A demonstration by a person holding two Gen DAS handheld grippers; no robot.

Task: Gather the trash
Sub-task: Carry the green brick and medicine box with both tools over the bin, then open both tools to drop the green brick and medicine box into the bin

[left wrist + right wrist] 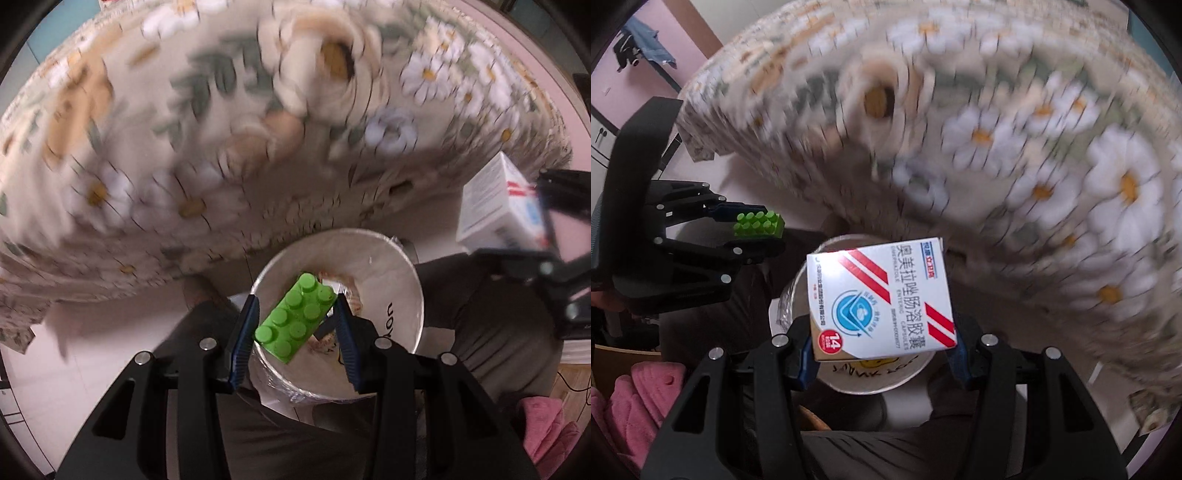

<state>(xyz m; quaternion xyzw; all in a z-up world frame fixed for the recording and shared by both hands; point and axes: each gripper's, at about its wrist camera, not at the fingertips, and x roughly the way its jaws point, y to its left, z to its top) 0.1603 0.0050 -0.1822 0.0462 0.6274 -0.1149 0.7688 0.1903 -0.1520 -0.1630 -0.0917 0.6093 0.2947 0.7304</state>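
Observation:
My left gripper (pixel 295 325) is shut on a green studded toy brick (pixel 295 319), held between its blue pads above the mouth of a round white bin (pixel 402 280) lined with a plastic bag. In the right wrist view the same brick (pixel 759 223) shows at the left in that gripper (pixel 753 230). My right gripper (pixel 882 354) is shut on a white medicine box (pixel 882 299) with red stripes and a blue emblem, also over the bin (pixel 871 380). From the left wrist view the box (pixel 495 206) and the right gripper (pixel 546 221) appear at the right edge.
A table with a daisy-print cloth (pixel 221 129) fills the upper half of both views, its edge just beyond the bin. A person's dark trouser legs (pixel 487 321) flank the bin. A pink towel (pixel 639 402) lies at the lower left. A black chair (pixel 631 147) stands at the left.

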